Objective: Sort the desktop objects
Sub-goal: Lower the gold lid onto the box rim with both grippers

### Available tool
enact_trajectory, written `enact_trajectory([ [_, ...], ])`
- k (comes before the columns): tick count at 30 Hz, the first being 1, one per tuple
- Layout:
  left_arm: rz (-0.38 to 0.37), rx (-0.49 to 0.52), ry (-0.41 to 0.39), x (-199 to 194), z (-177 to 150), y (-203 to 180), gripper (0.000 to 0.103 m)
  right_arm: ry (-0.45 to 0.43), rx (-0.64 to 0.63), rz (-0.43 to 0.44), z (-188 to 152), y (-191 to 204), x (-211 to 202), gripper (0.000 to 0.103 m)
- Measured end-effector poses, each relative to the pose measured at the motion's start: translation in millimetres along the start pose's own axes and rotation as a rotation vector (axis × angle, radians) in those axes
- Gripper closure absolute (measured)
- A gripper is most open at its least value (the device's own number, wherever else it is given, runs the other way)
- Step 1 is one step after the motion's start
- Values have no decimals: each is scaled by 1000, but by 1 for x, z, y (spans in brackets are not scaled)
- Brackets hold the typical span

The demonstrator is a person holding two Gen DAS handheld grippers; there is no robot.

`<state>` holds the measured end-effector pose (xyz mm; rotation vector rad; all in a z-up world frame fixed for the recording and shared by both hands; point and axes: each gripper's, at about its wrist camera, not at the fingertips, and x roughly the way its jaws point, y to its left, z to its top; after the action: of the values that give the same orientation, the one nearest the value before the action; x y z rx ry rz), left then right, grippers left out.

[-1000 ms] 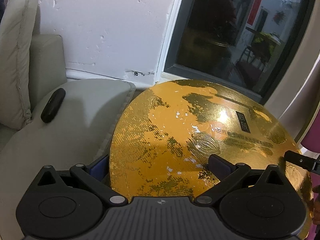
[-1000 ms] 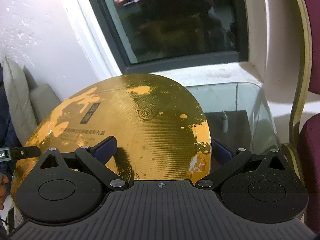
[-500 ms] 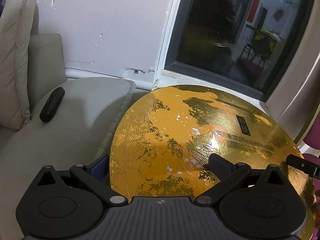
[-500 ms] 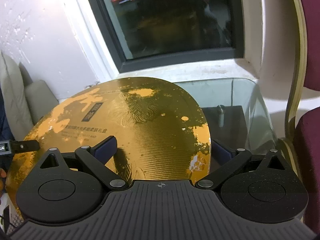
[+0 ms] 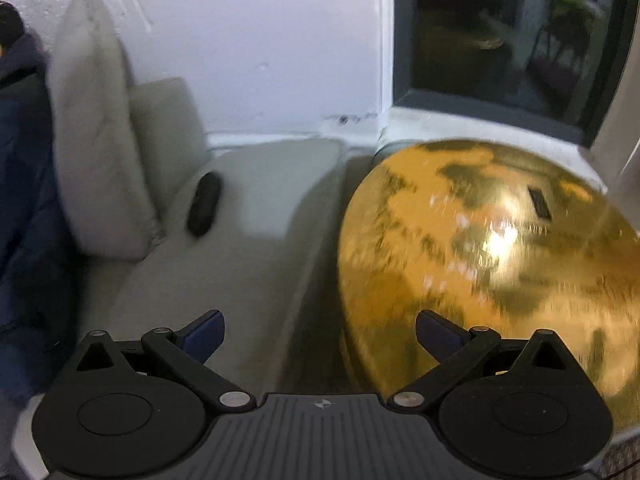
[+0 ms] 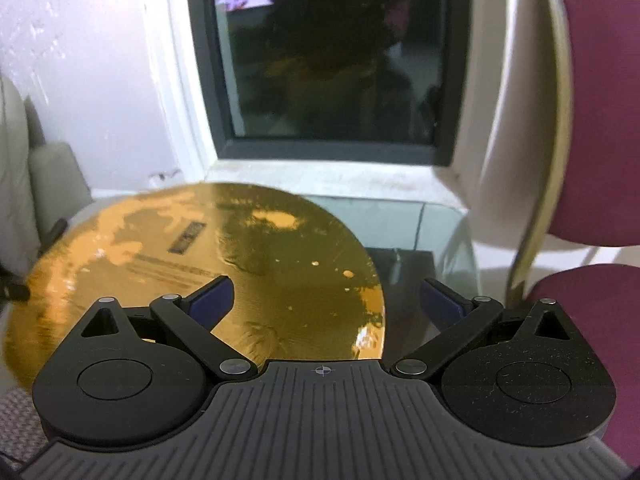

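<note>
A round gold gift box (image 5: 492,248) with a black label lies flat below the window, on the glass table (image 6: 440,232); it also shows in the right wrist view (image 6: 224,264). My left gripper (image 5: 320,332) is open and empty, off the box's left edge, above the sofa arm. My right gripper (image 6: 326,296) is open and empty, above the box's near right rim, apart from it.
A beige sofa (image 5: 248,216) with a cushion (image 5: 96,128) stands at the left, a black remote (image 5: 204,204) on its arm. A maroon chair (image 6: 592,152) stands at the right. A dark window (image 6: 332,48) and a white wall lie behind.
Both grippers have let go of the gold box and drawn back. The left one swung left over the sofa. The box has come down lower and lies flat.
</note>
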<state>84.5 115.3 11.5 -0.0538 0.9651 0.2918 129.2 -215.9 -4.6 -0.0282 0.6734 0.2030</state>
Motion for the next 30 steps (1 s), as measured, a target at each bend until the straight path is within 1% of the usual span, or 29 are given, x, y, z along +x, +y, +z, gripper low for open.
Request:
enact_trajectory([
  [2,-5,-10,20,-11,-7,2,1,4,10,16,0,7,-21,1],
  [5,-6,-16,42,-26,-18,2,1,45,39,25,-8,19,-49,1],
  [7,2,-16,49,-33,-24,1,1,86,91,11,-15,25,-62,1],
  [10,-11,-15,62,-38,-30,-1,1,131,186,11,-30,29,-78,1],
  [12,-9,-15,57,-37,-30,-2,1,157,210,15,-37,31,-84,1],
  [14,3,-27,54,-34,-29,-2,1,170,195,8,-38,35,-83,6],
  [18,20,-48,64,-21,-22,-1,1,197,165,-7,-41,44,-81,18],
  [19,26,-48,67,-18,-21,-1,1,204,157,-10,-42,46,-80,20],
  [22,35,-43,80,-12,-21,-1,1,220,131,-11,-44,55,-78,20],
  [30,14,-27,115,-1,-28,1,0,222,100,4,-41,68,-74,20],
])
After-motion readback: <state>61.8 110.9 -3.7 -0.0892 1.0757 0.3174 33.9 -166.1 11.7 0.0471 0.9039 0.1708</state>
